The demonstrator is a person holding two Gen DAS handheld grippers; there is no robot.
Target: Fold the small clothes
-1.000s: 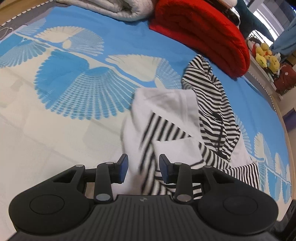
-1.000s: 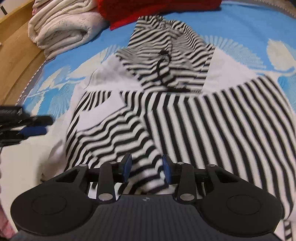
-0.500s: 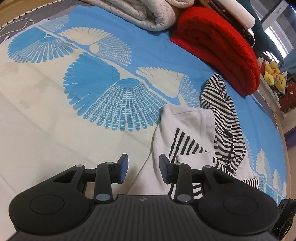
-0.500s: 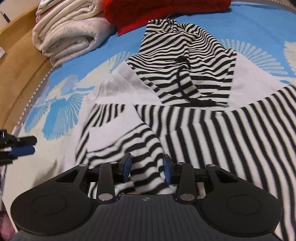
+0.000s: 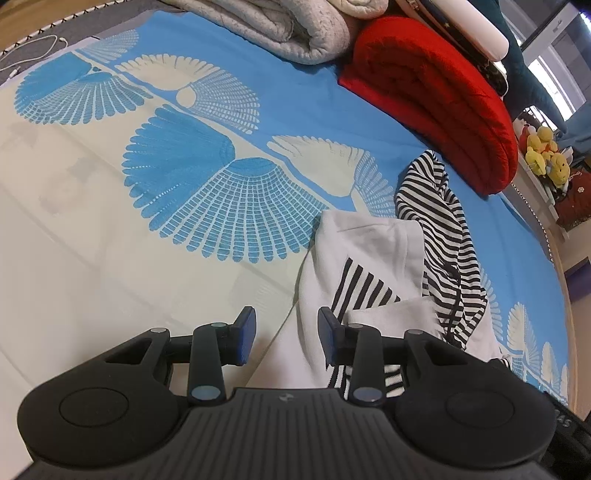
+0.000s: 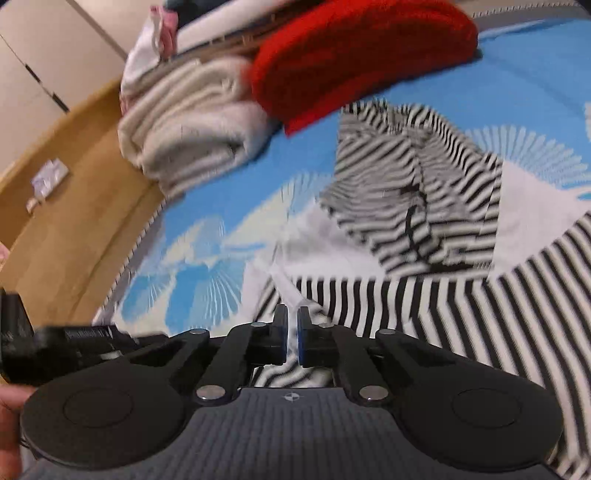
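A black-and-white striped hooded garment (image 5: 439,229) with white panels lies spread on the blue and cream bedspread (image 5: 192,177). My left gripper (image 5: 286,321) hovers open over the garment's white left edge, with nothing pinched. In the right wrist view the garment (image 6: 406,177) is blurred by motion. My right gripper (image 6: 291,317) has its jaws closing, nearly together, with a fold of the striped sleeve (image 6: 291,369) caught between the blue pads and pulled up off the bed. The left gripper (image 6: 55,343) shows at that view's left edge.
A rolled red blanket (image 5: 436,110) and a folded cream blanket (image 5: 280,33) lie at the bed's far end. Yellow plush toys (image 5: 546,155) sit beyond the right side. A white cable (image 5: 33,51) lies at the far left. A wooden floor (image 6: 55,221) borders the bed.
The right gripper's jaws went from apart to nearly together on the striped sleeve, and it rose and tipped up. The left gripper drifted left off the garment's middle to its white edge.
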